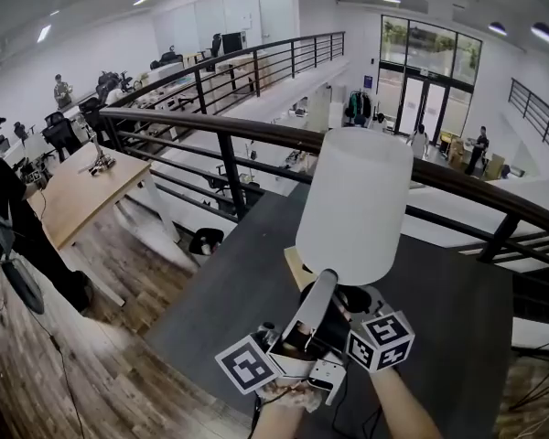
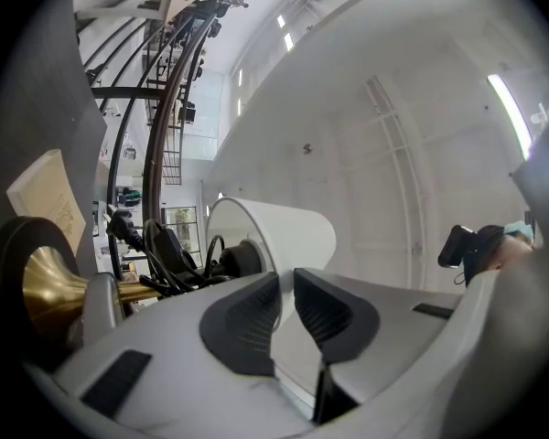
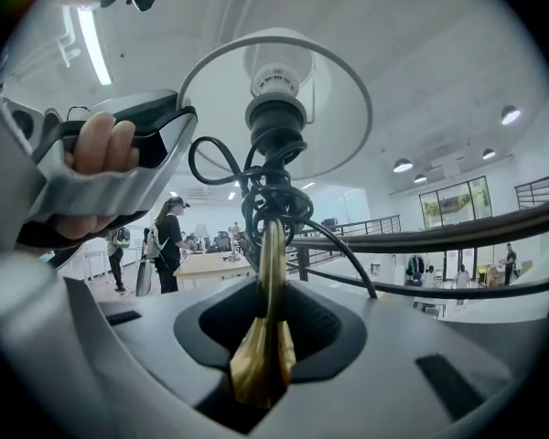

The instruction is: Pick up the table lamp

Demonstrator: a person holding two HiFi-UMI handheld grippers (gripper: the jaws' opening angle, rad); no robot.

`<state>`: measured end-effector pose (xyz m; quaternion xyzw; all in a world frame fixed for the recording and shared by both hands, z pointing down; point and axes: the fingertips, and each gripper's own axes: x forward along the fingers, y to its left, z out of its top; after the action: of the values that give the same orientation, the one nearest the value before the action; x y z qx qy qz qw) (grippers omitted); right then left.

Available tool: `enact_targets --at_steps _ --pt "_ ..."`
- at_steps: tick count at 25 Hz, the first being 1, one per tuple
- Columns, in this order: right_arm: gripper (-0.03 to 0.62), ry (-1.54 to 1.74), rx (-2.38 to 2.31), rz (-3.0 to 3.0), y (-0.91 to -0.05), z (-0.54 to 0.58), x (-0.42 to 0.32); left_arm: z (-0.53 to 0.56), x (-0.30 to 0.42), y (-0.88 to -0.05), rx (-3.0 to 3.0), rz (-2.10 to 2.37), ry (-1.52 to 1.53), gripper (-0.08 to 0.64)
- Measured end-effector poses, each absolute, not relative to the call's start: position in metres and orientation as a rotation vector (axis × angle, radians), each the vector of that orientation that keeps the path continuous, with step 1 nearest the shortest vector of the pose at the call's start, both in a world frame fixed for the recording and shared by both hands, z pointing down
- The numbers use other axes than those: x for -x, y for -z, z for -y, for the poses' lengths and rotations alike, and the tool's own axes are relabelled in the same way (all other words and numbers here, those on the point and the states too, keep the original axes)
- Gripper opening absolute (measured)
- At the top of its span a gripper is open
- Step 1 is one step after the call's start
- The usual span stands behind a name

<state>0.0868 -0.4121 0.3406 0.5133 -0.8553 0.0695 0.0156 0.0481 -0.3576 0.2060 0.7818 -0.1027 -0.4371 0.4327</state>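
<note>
The table lamp hangs in the air over the dark table (image 1: 457,318), carried by both grippers. Its white shade (image 1: 357,204) stands upright in the head view. My left gripper (image 1: 325,277) reaches up to the shade's lower rim and is shut on the shade wall (image 2: 284,236), which runs between the ribbed pads (image 2: 247,323). My right gripper (image 3: 267,323) is shut on the brass stem (image 3: 261,355) below the socket, and in the head view its jaws are mostly hidden under the shade. The black cord (image 3: 270,195) is coiled round the stem under the bulb (image 3: 274,76).
A black railing (image 1: 220,131) runs behind the table, with a lower floor beyond it. A tan block (image 1: 296,265) lies on the table under the lamp. To the left are a wooden table (image 1: 82,190) and a person (image 1: 5,190).
</note>
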Motion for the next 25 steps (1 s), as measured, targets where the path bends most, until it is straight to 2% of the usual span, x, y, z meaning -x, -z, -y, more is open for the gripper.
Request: enact_targets --at_steps 25 --pt "0.106 -0.205 -1.622 2.658 -0.3358 0.4118 -0.0853 0.3561 -0.0459 -0.2017 -1.969 0.251 1.08 0.063"
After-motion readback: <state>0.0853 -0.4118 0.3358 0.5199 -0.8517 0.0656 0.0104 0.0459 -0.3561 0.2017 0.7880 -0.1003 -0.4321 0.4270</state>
